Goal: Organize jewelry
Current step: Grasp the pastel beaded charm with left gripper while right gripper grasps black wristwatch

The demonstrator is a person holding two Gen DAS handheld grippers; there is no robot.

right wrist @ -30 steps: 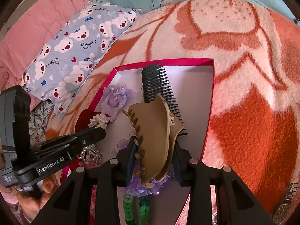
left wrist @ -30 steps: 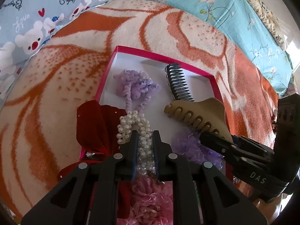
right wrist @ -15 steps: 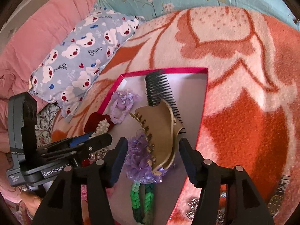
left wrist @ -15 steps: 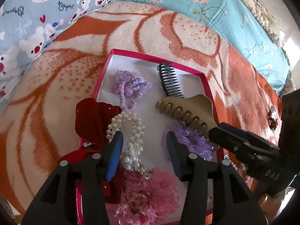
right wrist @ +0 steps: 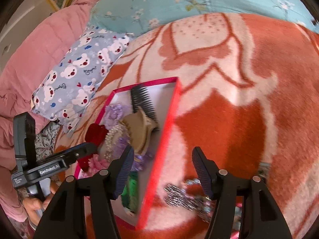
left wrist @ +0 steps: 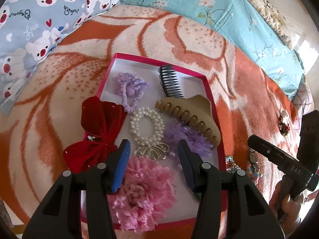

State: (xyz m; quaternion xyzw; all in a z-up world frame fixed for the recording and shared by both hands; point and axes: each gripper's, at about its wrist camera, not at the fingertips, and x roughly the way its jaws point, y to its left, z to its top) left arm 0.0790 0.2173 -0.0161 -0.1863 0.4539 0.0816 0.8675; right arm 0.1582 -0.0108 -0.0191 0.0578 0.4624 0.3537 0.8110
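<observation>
- the pearl bracelet [left wrist: 146, 126] lies in the pink-rimmed box [left wrist: 211, 107] on the bed, beside the tan claw clip [left wrist: 191, 113] and red velvet bow [left wrist: 99, 127].
- my left tongs [left wrist: 153, 159] stand apart over it, gripping nothing.
- my right tongs [right wrist: 162, 171] are apart too, empty, above loose jewelry [right wrist: 185, 197] on the orange blanket [right wrist: 249, 119].
- risk, i reckon: chains could tangle and drag neighbours, or a finger could catch the box rim.
- that pile is blurred; i can't separate its pieces.
</observation>
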